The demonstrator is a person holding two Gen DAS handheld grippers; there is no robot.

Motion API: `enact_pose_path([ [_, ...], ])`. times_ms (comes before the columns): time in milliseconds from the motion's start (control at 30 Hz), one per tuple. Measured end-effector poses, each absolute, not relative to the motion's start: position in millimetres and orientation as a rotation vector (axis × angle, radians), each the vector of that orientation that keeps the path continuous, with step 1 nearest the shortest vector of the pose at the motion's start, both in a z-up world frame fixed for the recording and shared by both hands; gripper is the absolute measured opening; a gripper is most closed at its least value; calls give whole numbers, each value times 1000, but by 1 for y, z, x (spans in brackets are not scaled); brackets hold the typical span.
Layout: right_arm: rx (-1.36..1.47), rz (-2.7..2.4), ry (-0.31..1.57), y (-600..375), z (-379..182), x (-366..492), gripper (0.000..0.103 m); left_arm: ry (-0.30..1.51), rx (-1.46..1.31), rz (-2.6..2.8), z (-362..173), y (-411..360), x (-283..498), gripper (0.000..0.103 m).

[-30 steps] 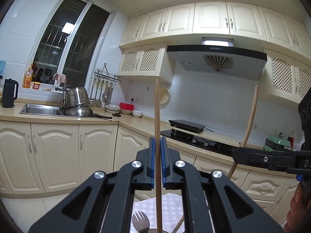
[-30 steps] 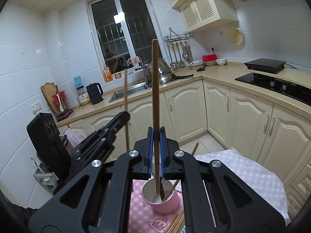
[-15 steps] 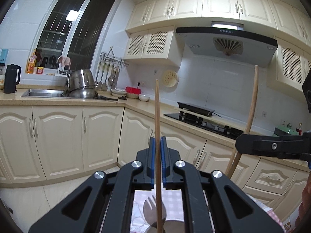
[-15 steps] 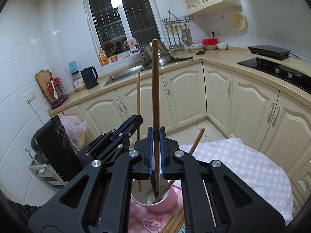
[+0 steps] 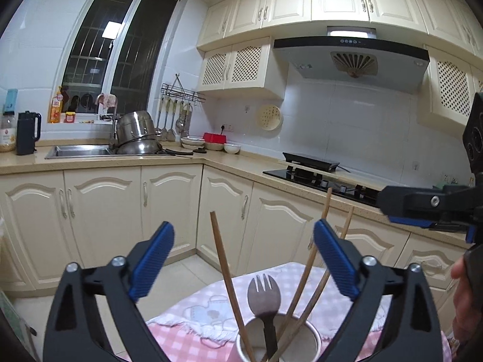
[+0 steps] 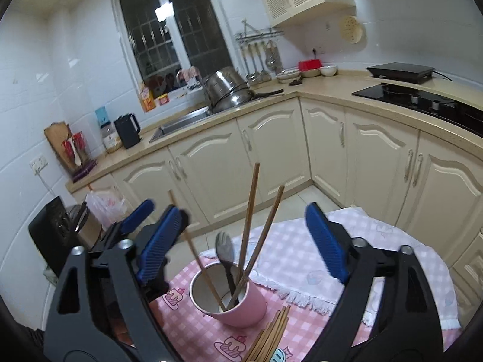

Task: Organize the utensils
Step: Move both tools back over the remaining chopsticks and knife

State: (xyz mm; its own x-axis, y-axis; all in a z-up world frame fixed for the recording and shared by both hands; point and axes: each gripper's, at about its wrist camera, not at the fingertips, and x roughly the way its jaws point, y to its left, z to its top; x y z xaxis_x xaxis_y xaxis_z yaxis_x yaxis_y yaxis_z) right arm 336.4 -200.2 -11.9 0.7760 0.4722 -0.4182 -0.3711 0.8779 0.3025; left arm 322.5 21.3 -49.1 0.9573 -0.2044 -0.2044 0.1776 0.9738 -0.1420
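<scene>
Chopsticks (image 6: 250, 226) now lean in the pink cup (image 6: 232, 304) on the bench (image 6: 302, 259), beside a spork (image 6: 225, 250). Both the left hand-held gripper (image 5: 241, 259) and the right hand-held gripper (image 6: 241, 241) have just sprung wide, holding nothing. Next, I think, grab from the loose pile (image 6: 268, 338) by the cup; standing sticks could get knocked.

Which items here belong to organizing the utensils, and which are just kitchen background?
Part of the job:
- pink cup
- three chopsticks standing in it
- spork in the cup
- loose chopsticks on the tablecloth
- left gripper and right gripper, jaws open

Lying about:
- stacked steel pots
- black kettle
- bowls on the counter
- stovetop
</scene>
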Motion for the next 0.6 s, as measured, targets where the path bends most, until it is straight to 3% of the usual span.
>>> enact_pose_path([
  [600,262,378,577,-243,-33,293,94,329,-6,-177,-26,17,259,94],
])
